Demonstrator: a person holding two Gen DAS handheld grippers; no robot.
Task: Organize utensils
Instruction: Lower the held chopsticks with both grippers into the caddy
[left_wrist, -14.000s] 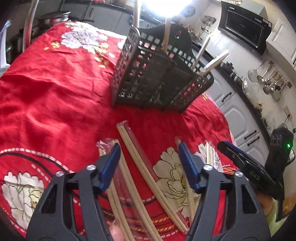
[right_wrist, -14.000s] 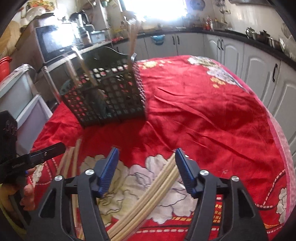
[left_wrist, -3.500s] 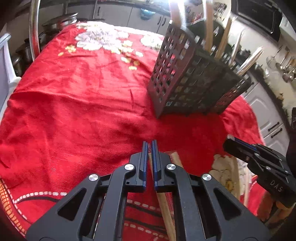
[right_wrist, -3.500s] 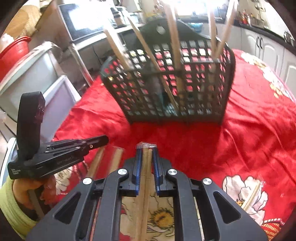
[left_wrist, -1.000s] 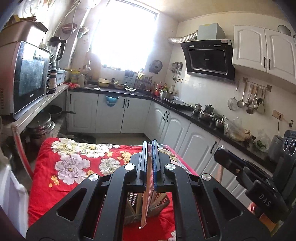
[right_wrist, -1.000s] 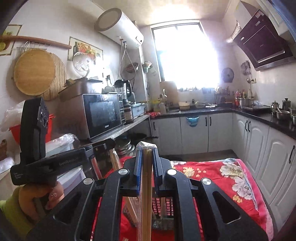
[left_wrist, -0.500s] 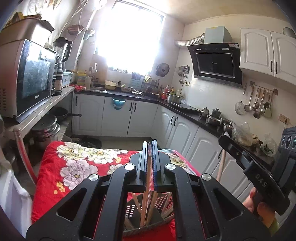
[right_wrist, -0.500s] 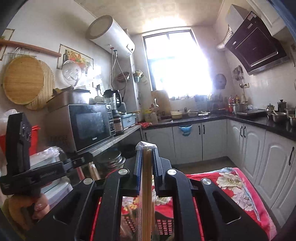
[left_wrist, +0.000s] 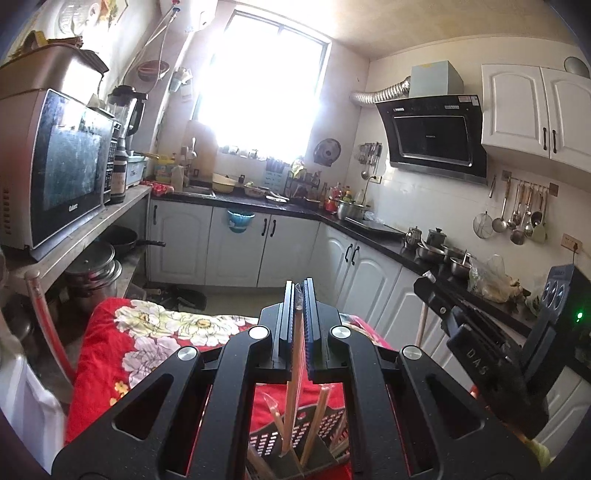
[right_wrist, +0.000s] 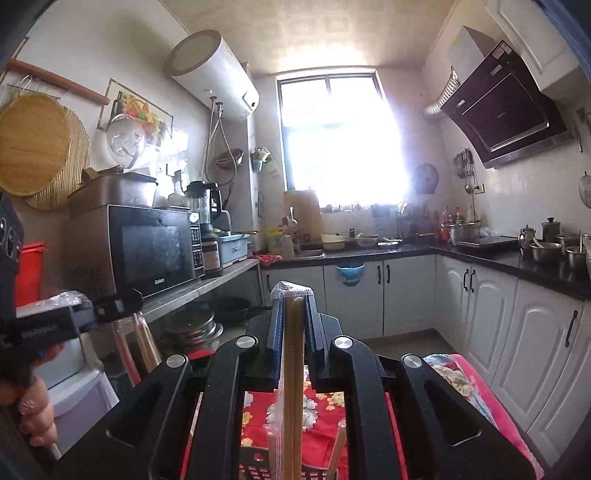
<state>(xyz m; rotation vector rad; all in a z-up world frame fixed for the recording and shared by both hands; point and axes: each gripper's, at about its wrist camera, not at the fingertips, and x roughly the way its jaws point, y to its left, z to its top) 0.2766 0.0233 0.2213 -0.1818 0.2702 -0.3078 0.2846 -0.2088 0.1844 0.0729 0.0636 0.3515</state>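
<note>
My left gripper (left_wrist: 298, 295) clamped on wrapped chopsticks (left_wrist: 293, 373), hanging upright, tips in or just over black basket (left_wrist: 295, 441) — hard to tell. My right gripper (right_wrist: 292, 306) pinches second wrapped pair (right_wrist: 291, 369) upright above red cloth (right_wrist: 325, 417).

Utensil basket (left_wrist: 295, 446) cut by bottom edge; chopstick (left_wrist: 295, 376) lower end hidden inside.

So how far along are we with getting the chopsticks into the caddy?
Done: several chopsticks already stand in the black perforated caddy on the red floral cloth.
In hand: the left gripper is shut on a wrapped pair hanging over the caddy; the right gripper is shut on another wrapped pair.
Left: drop both in. Any still lying on the table are out of view.
</note>
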